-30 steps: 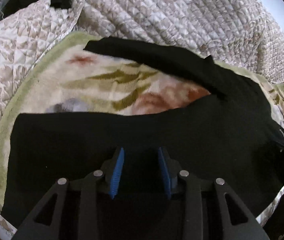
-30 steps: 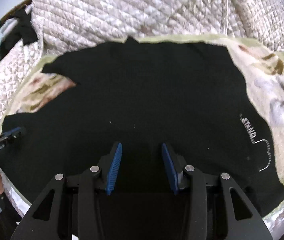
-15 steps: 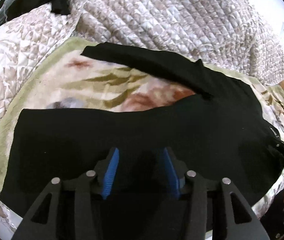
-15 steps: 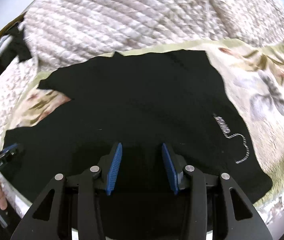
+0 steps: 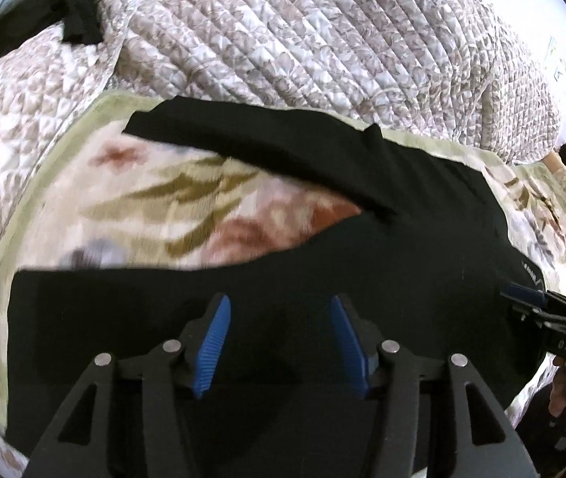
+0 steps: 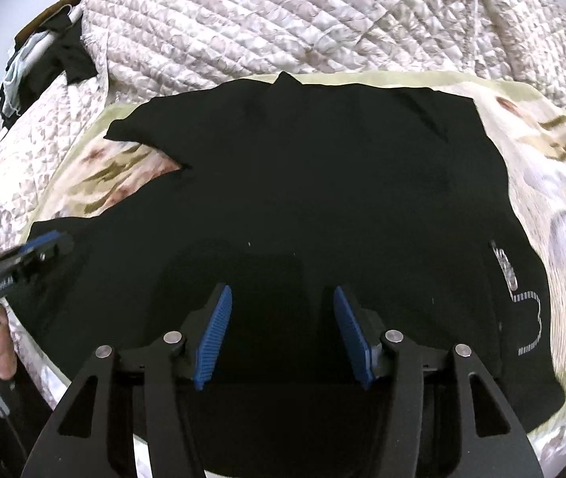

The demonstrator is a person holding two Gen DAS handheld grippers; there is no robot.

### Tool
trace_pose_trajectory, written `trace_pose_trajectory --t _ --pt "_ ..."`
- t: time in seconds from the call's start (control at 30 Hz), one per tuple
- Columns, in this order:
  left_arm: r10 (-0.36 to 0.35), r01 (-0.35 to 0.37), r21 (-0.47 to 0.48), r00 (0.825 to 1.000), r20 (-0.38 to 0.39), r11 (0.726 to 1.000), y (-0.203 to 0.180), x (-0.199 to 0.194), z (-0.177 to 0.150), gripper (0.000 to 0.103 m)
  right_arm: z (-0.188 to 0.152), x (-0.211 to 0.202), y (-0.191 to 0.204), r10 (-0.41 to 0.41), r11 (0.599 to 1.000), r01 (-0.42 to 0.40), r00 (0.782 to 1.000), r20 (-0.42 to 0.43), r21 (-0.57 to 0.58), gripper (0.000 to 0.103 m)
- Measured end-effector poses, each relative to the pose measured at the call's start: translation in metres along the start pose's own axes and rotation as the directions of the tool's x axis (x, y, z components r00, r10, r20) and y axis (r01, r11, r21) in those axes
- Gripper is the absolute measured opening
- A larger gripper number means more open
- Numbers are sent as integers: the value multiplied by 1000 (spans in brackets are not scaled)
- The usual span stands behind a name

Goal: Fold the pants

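— Where are the pants [image 6: 322, 183]?

— Spread flat and black on the floral blanket [image 5: 187, 199], legs running off to the left with a wedge of blanket showing between them, waist to the right where the pale lettering [image 6: 506, 265] sits.

— And the grippers?

— The left gripper [image 5: 279, 338] hangs over the near leg, jaws opening, blue pads clear of the cloth. The right gripper [image 6: 281, 332] is the same over the seat: opening, nothing pinched between its pads.

— What's beyond?

— A quilted bedspread [image 6: 283, 20] heaped along the far side, dark clothing [image 6: 71, 55] at its left end.
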State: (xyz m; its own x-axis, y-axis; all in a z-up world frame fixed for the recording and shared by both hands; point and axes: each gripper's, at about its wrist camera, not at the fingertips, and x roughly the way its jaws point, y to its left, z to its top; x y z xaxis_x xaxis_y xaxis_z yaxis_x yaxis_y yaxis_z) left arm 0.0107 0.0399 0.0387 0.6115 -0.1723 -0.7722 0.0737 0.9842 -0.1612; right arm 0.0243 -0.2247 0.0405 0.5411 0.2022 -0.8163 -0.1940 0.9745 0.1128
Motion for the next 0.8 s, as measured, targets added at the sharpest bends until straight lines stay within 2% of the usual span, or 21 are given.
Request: trace_pose_trajectory --t 0.13,0.4,0.57,0.8 --pt "-7 7 34 1000 -2 999 -3 16 30 57 22 3 -4 25 999 -25 1000 -1 -21 61" --pt "-46 44 49 999 24 998 1 64 106 67 95 23 -17 43 989 -39 999 23 -146 61" --pt "-44 43 50 999 14 998 2 108 152 70 145 56 -33 47 975 -44 999 12 -216 62" --pt "-23 25 39 999 -39 999 0 175 193 70 201 116 -54 51 974 -54 998 -21 -219 62"
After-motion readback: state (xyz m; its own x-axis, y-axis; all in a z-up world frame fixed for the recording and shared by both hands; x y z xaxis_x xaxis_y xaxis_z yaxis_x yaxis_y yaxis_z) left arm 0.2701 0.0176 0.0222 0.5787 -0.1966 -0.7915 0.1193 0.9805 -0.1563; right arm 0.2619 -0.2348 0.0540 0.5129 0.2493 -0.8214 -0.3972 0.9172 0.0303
